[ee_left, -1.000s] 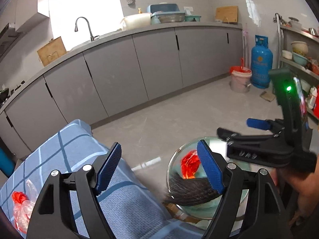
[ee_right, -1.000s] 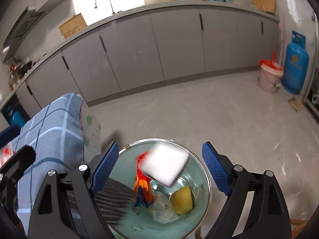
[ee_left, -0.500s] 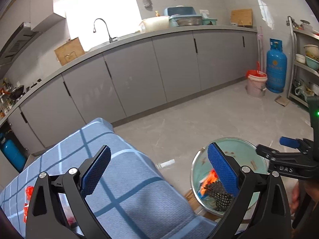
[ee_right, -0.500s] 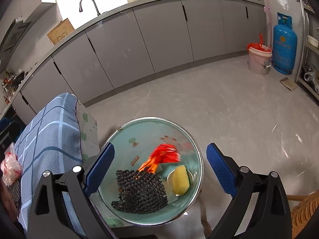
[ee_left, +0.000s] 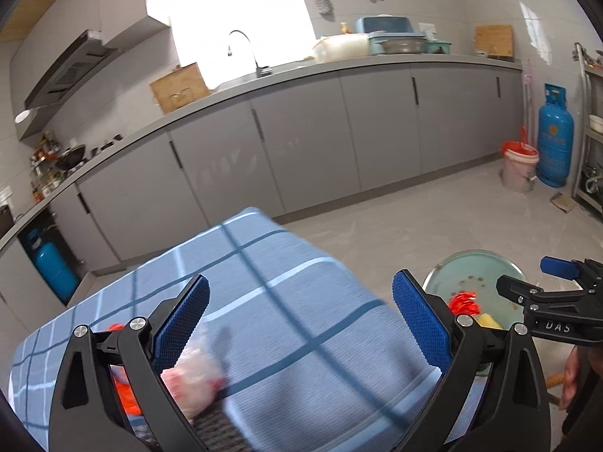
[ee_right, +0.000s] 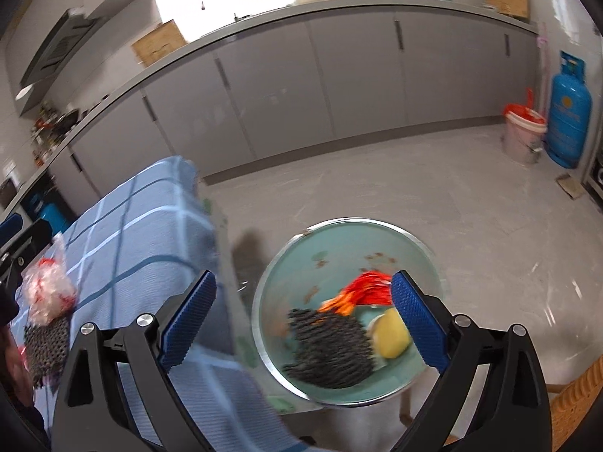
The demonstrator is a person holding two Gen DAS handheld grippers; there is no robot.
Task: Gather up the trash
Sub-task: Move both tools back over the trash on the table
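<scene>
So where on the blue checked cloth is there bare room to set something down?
The blue checked cloth is bare across its middle and far corner toward the grey cabinets. It is crowded at the near left, where the clear plastic bag and dark mesh scrap lie. The bin beside the cloth already holds trash.

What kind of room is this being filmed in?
A home kitchen, most likely: a long counter with a sink tap, a range hood over a wok, and a blue gas cylinder.
</scene>
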